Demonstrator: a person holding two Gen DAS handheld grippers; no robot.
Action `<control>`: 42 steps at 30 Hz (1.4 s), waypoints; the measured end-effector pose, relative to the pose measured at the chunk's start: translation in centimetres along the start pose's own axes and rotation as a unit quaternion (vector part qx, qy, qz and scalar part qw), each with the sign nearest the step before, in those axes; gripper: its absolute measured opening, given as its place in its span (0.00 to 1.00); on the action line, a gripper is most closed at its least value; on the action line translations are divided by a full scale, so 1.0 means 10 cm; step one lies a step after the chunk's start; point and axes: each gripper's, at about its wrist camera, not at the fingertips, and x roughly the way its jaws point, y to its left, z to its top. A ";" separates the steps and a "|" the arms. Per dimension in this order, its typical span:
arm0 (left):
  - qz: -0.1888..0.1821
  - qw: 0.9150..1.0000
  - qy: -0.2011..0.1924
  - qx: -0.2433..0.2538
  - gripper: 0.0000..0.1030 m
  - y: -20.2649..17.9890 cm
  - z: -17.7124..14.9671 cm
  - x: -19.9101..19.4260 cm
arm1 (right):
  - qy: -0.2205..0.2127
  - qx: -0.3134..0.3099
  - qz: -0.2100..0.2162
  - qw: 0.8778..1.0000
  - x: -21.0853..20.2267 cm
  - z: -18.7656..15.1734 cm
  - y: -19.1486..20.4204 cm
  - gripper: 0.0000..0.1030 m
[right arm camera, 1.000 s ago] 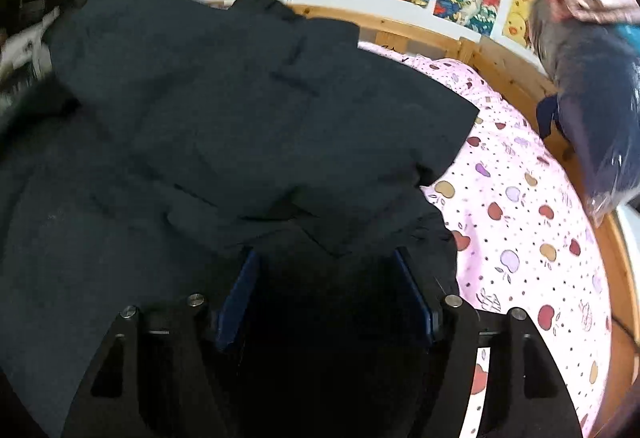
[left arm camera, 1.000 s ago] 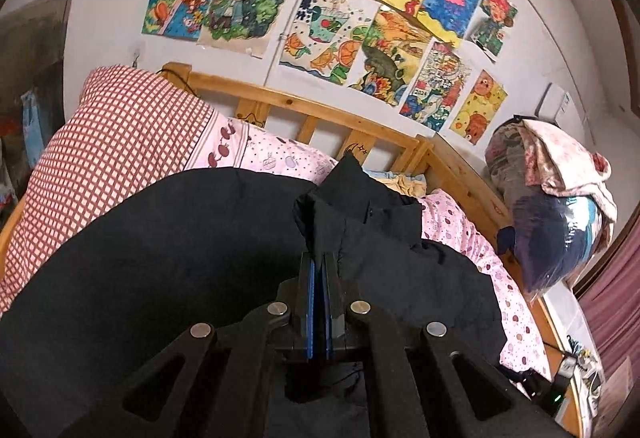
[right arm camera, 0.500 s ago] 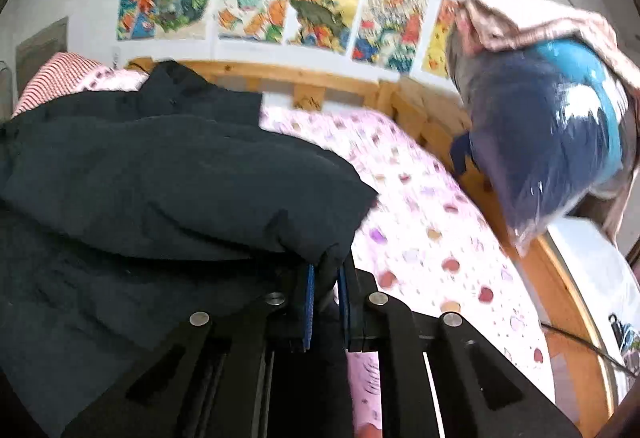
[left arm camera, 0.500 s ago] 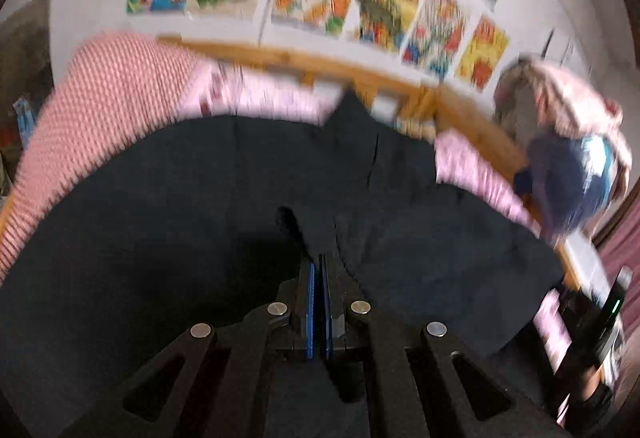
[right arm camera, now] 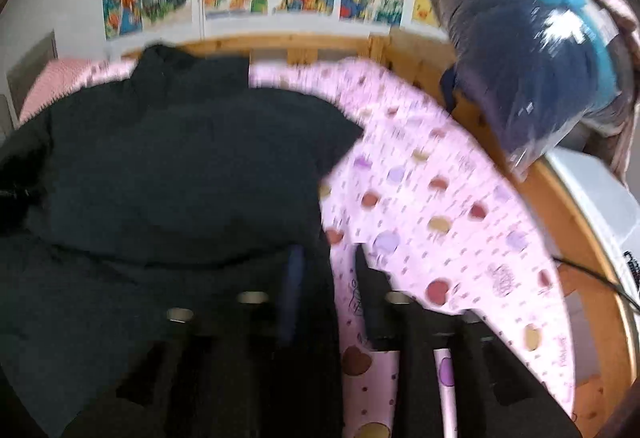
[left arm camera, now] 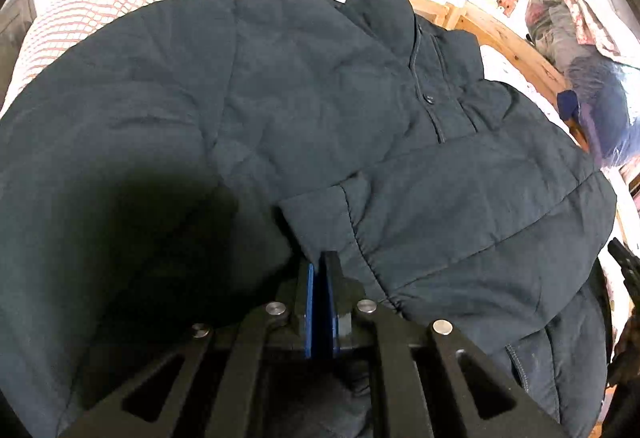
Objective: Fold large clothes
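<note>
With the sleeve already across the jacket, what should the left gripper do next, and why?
Probably open the left gripper and back off: it is shut on the cuff of the dark navy padded jacket, whose sleeve already lies folded across the chest on the pink spotted bedsheet.

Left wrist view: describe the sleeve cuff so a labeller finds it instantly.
Start at the wooden headboard; below it a dark jacket covers the bed. One sleeve lies folded across its front. The cuff is that sleeve's end, just ahead of the left claw, marked off by a gathered seam.
</note>
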 end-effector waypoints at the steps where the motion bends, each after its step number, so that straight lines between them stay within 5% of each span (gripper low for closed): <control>1: 0.003 1.000 0.000 -0.002 0.10 0.00 0.01 -0.01 | -0.009 0.004 0.005 1.000 -0.04 0.10 -0.02 0.48; 5: 0.018 1.000 -0.015 -0.008 0.16 0.03 -0.02 -0.12 | -0.025 0.025 0.042 0.998 0.13 0.28 0.03 0.48; 13: 0.043 0.999 0.005 -0.001 0.25 0.00 -0.04 0.05 | 0.071 0.061 0.049 0.994 0.97 0.07 0.10 0.49; 20: 0.021 0.998 -0.036 -0.041 0.25 0.14 -0.12 -0.28 | 0.038 0.053 0.053 0.996 0.58 0.17 0.24 0.59; 23: 0.011 0.995 -0.059 -0.075 0.37 0.22 -0.19 -0.56 | 0.022 0.051 0.082 0.995 0.38 0.26 0.46 0.73; 25: 0.013 0.991 -0.083 -0.099 0.57 0.25 -0.29 -0.81 | 0.012 0.039 0.084 0.996 0.23 0.31 0.60 0.79; 27: 0.014 0.984 -0.121 -0.128 0.76 0.30 -0.47 -1.10 | 0.004 0.033 0.064 0.997 0.14 0.34 0.75 0.80; 36: 0.065 0.944 -0.132 -0.296 0.81 1.00 -1.52 -1.77 | 0.037 0.006 -0.037 0.999 -0.01 0.38 0.69 0.81; 42: 0.021 0.903 -0.164 -0.396 0.81 1.49 -1.98 -1.81 | 0.005 0.008 -0.058 0.998 -0.34 0.40 0.55 0.81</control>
